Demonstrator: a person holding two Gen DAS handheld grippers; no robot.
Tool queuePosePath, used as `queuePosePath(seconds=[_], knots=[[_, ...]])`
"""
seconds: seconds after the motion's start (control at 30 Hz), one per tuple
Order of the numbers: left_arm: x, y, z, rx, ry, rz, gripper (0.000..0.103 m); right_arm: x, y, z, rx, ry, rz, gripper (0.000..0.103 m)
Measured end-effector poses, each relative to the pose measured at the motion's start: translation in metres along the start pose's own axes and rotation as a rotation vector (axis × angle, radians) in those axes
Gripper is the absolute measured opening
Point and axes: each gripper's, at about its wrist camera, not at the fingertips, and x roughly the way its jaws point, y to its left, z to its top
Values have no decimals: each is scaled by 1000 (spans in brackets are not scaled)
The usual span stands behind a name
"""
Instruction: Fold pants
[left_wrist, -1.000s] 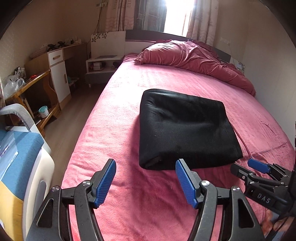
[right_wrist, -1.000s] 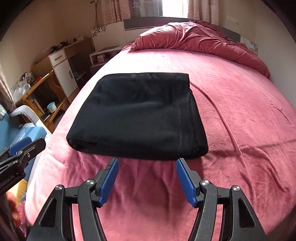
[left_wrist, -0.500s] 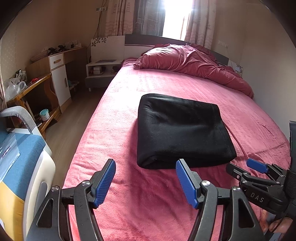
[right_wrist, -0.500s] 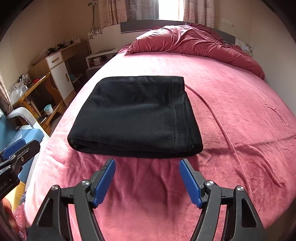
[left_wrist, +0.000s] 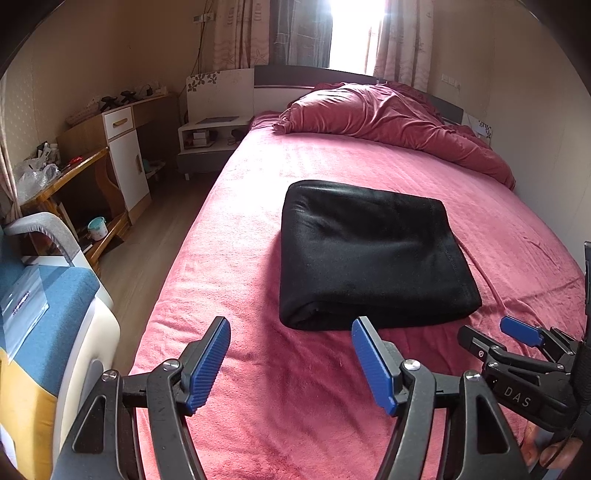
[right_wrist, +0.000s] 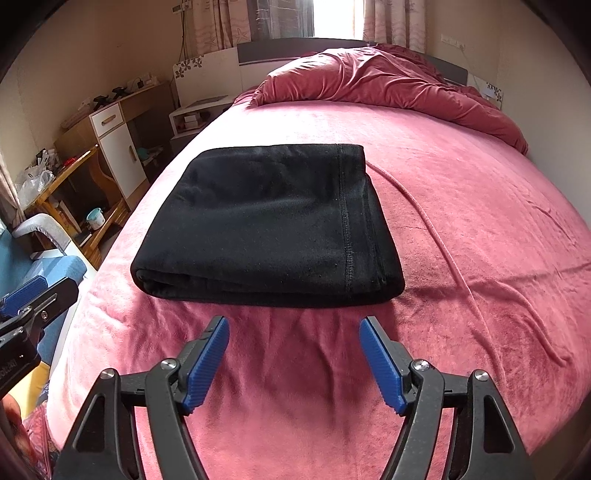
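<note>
The black pants (left_wrist: 369, 254) lie folded into a thick rectangle on the pink bed (left_wrist: 258, 229). They also show in the right wrist view (right_wrist: 269, 225), with a stitched hem along their right side. My left gripper (left_wrist: 291, 362) is open and empty, held above the bed just short of the pants' near left corner. My right gripper (right_wrist: 293, 362) is open and empty, a little back from the pants' near edge. The right gripper also shows at the lower right of the left wrist view (left_wrist: 517, 347).
A crumpled pink duvet (left_wrist: 388, 118) lies at the head of the bed. Left of the bed are a wood floor (left_wrist: 147, 236), a nightstand (left_wrist: 210, 140), a desk with a white cabinet (left_wrist: 122, 155) and a blue and white chair (left_wrist: 48, 325). A wall (left_wrist: 546, 140) runs along the right.
Both grippers have drawn back and up from the folded pants, which now lie farther away in both views. The jaws stay open and the pants have not moved.
</note>
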Motion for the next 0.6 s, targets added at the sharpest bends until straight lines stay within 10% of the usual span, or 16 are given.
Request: queuePosePath(seconds=[0.6], knots=[[-2, 1, -2, -2, 0, 14, 70, -2, 5, -3, -6, 3, -1, 75]])
